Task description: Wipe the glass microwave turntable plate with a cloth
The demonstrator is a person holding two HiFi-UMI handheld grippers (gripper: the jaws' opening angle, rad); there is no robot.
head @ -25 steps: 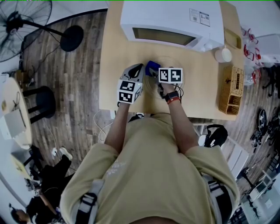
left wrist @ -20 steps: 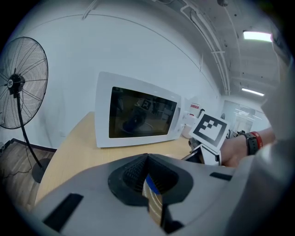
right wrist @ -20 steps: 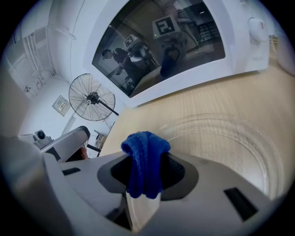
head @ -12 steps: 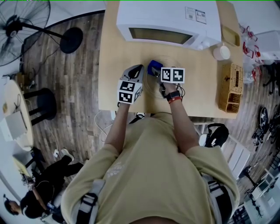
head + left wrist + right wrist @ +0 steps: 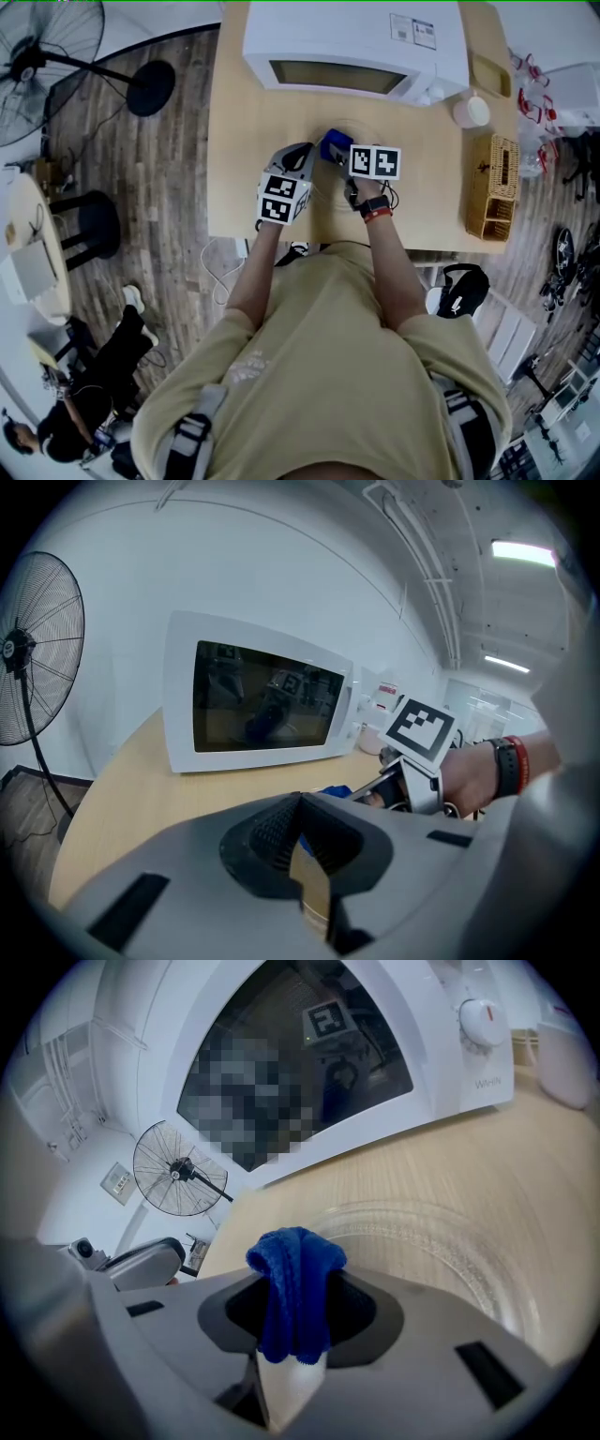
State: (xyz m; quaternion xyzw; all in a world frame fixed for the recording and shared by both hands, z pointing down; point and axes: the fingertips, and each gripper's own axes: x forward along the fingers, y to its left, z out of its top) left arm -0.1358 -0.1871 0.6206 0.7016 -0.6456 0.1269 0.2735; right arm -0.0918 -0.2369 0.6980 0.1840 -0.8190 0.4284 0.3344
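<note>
A person stands at a light wooden counter [image 5: 253,122] with a grey tool in each hand. A big white microwave oven [image 5: 352,42] sits at the back of the counter with its door shut. Just in front of it, a round clear glass plate [image 5: 367,133] lies flat on the counter.

The right tool [image 5: 339,159] is over the plate. Its two jaws are squeezed tight on a small fuzzy blue cloth [image 5: 333,145]. In the right gripper view the blue cloth [image 5: 295,1255] sticks up in a bunch out of the right tool [image 5: 293,1302], and the glass plate [image 5: 450,1251] curves off to the right, just past it. The microwave oven [image 5: 309,1063] fills the top of that view.

The left tool [image 5: 302,150] is at the left edge of the plate, close beside the right one. In the left gripper view the jaws of the left tool [image 5: 300,803] are almost together. They look pinched on the thin rim of the plate, but the rim is hard to make out there. A bit of blue shows just past them.

A woven brown basket [image 5: 495,192] sits at the right side of the counter, and a small pale cup [image 5: 471,111] stands by the microwave's right front corner. A black standing fan [image 5: 56,47] is on the wooden floor, off to the left.
</note>
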